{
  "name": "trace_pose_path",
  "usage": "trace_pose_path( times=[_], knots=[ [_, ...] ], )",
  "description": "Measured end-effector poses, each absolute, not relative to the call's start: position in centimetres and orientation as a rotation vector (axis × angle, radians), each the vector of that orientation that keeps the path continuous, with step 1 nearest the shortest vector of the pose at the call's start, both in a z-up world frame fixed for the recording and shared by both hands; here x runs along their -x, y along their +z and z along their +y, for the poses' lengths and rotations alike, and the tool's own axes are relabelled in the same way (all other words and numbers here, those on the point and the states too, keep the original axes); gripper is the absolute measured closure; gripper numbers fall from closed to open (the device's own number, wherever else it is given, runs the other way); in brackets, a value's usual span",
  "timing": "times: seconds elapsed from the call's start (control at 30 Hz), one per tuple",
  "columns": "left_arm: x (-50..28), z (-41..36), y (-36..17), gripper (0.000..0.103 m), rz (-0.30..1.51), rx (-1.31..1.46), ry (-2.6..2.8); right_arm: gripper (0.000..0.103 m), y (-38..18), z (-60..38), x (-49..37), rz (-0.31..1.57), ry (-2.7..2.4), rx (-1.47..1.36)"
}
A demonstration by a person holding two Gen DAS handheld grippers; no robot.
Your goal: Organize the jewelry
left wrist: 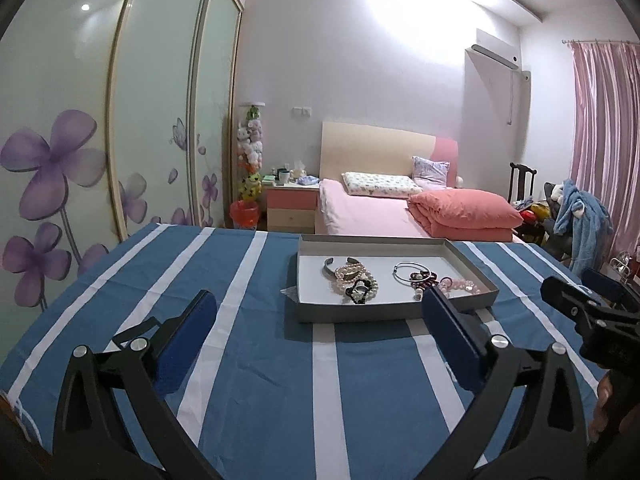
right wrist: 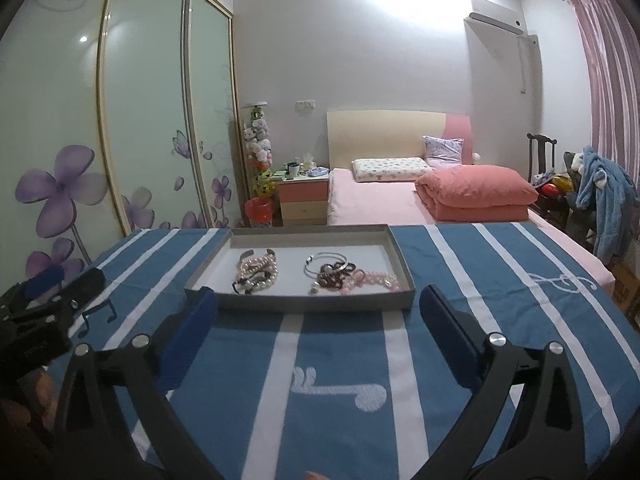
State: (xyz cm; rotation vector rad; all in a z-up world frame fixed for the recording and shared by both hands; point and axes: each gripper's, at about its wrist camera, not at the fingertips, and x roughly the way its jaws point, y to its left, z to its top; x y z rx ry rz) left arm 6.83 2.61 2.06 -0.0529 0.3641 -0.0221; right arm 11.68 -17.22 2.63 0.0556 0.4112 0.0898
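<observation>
A shallow grey tray [left wrist: 360,314] [right wrist: 304,305] with a white floor lies on the blue striped tablecloth [left wrist: 260,360]. On its left side lie a silver cuff [left wrist: 334,266], pearl bracelets [left wrist: 354,276] [right wrist: 260,266] and a black-and-white bracelet [left wrist: 360,293]. To the right are a thin silver bangle [left wrist: 408,269] [right wrist: 326,261], dark red beads [left wrist: 421,278] and pink beads [left wrist: 460,286] [right wrist: 376,278]. My left gripper [left wrist: 320,300] is open and empty, just short of the tray's near wall. My right gripper [right wrist: 318,294] is also open and empty before that wall. Each gripper shows at the edge of the other's view, the right gripper [left wrist: 572,280] and the left gripper [right wrist: 70,278].
Beyond the table stands a pink bed [left wrist: 384,216] with a folded coral quilt [left wrist: 464,210]. A flowered sliding wardrobe [left wrist: 120,128] fills the left. A bedside cabinet [left wrist: 292,204], a red bin [left wrist: 244,214] and a chair with a blue garment [left wrist: 580,216] stand further back.
</observation>
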Motion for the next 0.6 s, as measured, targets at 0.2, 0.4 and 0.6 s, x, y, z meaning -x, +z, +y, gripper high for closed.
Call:
trace_pose_path(
  times=[0.2, 0.4, 0.6],
  knots=[
    [-6.0, 2.1, 1.6, 0.002, 0.343, 0.047, -0.009, 0.004, 1.7, -17.9, -10.7, 0.408, 0.084, -0.074],
    [-5.3, 1.9, 1.2, 0.002, 0.322, 0.052, 0.002, 0.004, 1.4, -17.7, -9.4, 0.35, 0.071, -0.057],
    [-5.1, 1.6, 0.6, 0.002, 0.322, 0.044, 0.005, 0.004, 0.7, -17.8, -8.8, 0.339, 0.068, -0.061]
  ],
)
